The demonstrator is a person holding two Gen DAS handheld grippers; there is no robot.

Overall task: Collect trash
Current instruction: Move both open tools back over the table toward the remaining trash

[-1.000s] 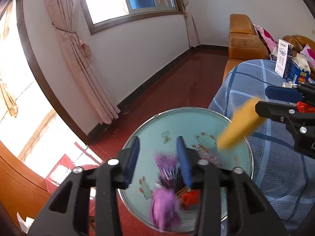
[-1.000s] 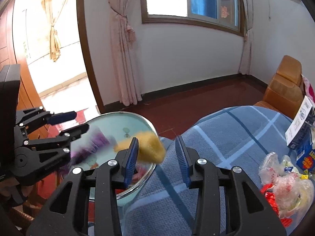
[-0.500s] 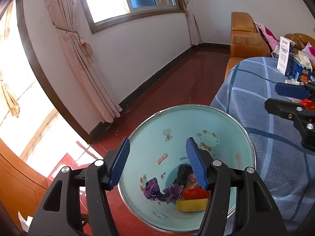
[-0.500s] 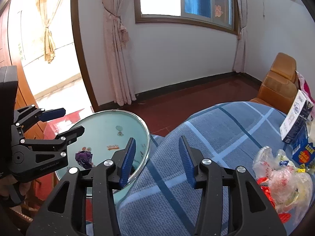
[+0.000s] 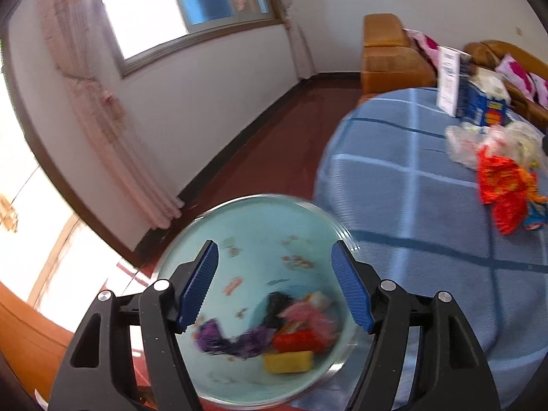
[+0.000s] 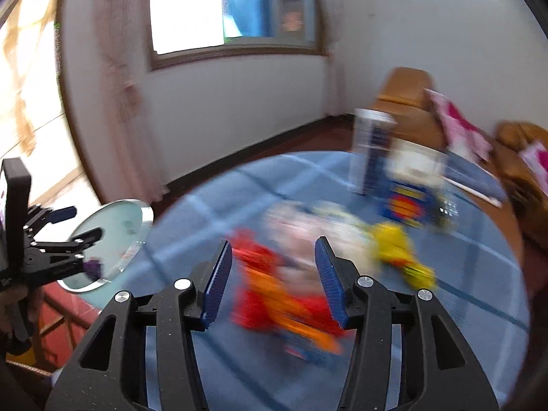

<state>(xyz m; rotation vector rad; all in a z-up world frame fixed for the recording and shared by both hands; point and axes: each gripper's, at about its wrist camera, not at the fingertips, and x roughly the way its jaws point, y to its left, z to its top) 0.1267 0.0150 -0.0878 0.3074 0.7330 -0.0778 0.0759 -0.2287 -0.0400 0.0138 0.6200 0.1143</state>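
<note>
Over the pale green bin [image 5: 239, 257], far left beside the table [image 5: 394, 205], left gripper [image 5: 274, 287] has just been opening, jaws wide w/ nothing between; purple, red and yellow scraps lie inside. Right gripper [image 6: 270, 281], also just been opening, empty, hangs above a blurred red-orange wrapper [image 6: 274, 304], long axis running near-to-far. Clear bags [image 5: 493, 140], yellow wrapper [image 6: 397, 250], blue carton [image 6: 407, 202] crowd behind, farther right.

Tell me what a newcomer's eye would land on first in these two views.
Probably the pale green bin on the floor under the open left gripper, with bright scraps at its bottom. Next, the red and orange wrapper on the blue checked tablecloth, seen between the open right gripper's fingers.
</note>
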